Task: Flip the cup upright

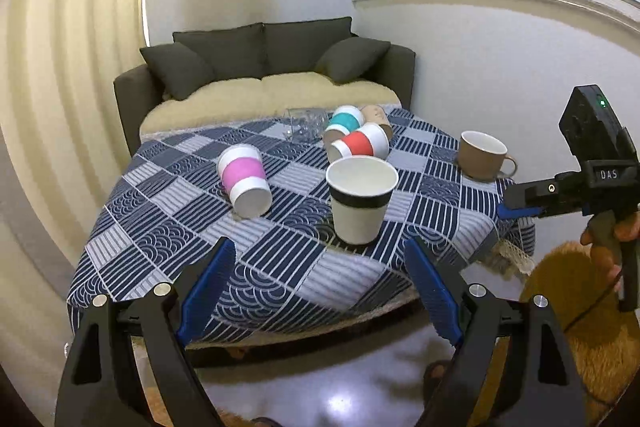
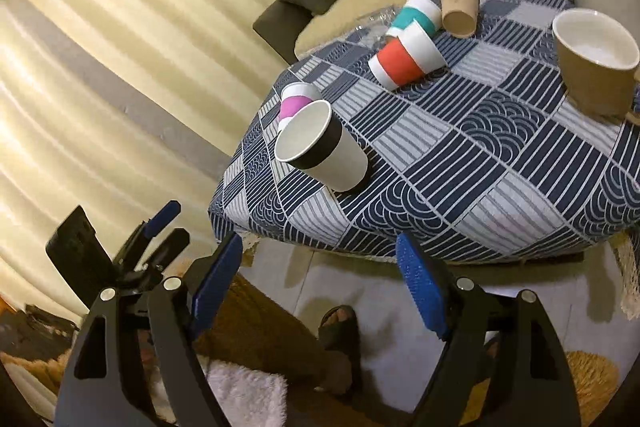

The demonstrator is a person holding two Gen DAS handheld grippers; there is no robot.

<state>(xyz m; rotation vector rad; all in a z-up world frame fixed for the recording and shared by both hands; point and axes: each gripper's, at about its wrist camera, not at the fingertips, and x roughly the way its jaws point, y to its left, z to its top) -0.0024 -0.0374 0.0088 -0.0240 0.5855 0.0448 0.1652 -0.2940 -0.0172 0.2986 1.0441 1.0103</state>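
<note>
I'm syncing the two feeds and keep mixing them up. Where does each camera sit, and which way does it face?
Left wrist: sits behind the open left claw, off the table's near edge, facing the black-banded cup and sofa; the right claw and hand show at right.
Right wrist: behind the open right claw, tilted, facing the table from its corner; the left claw and a sandaled foot show.
Shared: the black-banded cup, pink cup, mug.
</note>
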